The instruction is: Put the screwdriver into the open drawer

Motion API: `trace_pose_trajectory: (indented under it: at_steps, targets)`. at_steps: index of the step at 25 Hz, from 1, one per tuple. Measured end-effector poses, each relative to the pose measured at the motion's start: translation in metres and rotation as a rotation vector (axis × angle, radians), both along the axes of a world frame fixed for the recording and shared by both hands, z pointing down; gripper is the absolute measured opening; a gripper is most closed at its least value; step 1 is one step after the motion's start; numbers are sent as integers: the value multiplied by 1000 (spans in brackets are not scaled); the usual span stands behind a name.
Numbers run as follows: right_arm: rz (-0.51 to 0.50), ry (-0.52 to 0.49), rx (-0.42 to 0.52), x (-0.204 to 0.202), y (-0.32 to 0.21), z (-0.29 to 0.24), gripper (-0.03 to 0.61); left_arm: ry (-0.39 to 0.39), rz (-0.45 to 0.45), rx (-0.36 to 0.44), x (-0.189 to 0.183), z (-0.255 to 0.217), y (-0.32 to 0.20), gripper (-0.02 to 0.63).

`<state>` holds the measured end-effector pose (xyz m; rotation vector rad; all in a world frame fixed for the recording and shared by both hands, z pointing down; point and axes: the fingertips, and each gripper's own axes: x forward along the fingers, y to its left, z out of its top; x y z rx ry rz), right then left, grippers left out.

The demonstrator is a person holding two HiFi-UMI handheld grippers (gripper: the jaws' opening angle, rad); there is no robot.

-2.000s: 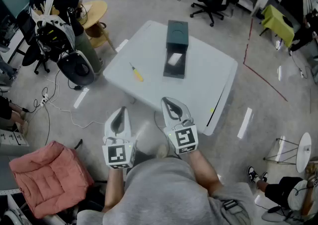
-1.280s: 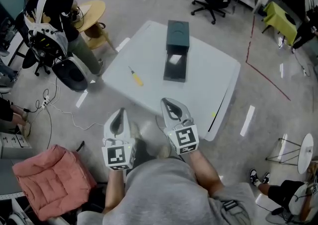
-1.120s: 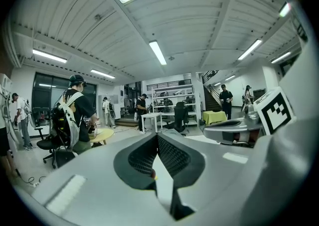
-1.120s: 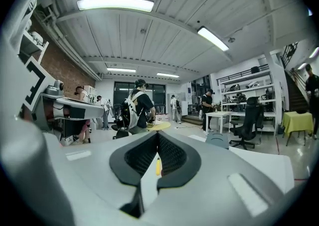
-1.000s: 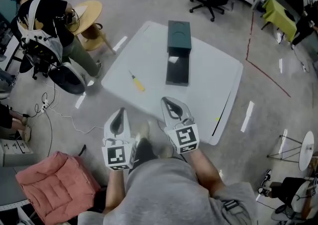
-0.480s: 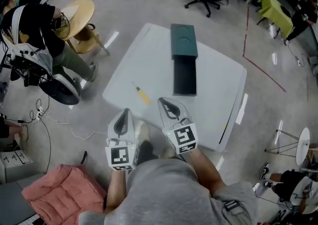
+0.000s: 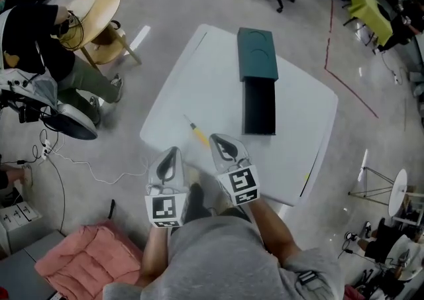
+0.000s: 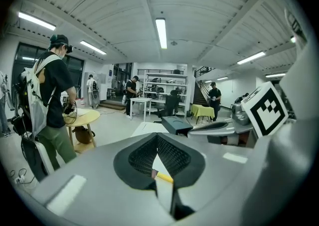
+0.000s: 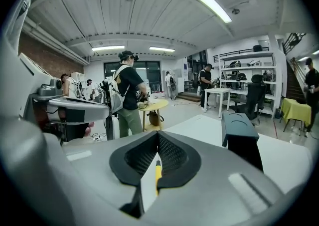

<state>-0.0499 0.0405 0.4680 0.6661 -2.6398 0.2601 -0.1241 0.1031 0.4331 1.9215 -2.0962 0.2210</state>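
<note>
Plainly, the task is at the approach stage, with nothing gripped yet. The white table (image 7: pixel 199 73) spreads out ahead of the right tool (image 7: pixel 220 143). Farther ahead of that tool and a little to its right stands the dark green cabinet (image 7: pixel 257 53), with its open drawer (image 7: pixel 258 105) pulled out toward the person. The left tool (image 7: pixel 171 156) sits beside the right one, slightly behind it.

The screwdriver (image 7: pixel 197 134) lies flat on the table just ahead of the two tips and between them, nearer the right tool. Its yellow handle is toward that tool and its shaft slants away to the left. Each gripper view shows that yellow handle only through the opening behind the tips, lying on the table below and not caught.

Both tools have their jaws pressed together and hold nothing.

The next move probably belongs to the right tool, which is closer. Its jaws must spread, drop over the handle so that they cross it, and then pinch it. A slanted, slim handle could roll or skid if only one pad meets it first. After that comes a short carry ahead and to the right, into the drawer.

Both forearms reach forward from the body, parallel. Both tools sit over the table's near edge, tipped slightly downward, with their marker cubes facing up.
</note>
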Motion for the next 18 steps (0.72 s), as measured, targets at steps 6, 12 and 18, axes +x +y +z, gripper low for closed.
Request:
trace_pose_trajectory:
  at_steps: [6, 12, 18]
  targets:
    - [-3, 100, -66, -21, -10, 46, 3, 50, 36, -64, -19, 53, -13, 12]
    - [-19, 173, -121, -32, -14, 85, 3, 91, 53, -114, -32, 89, -25, 12]
    - [-42, 246, -171, -41, -14, 121, 3, 124, 55, -155, -43, 118, -31, 12]
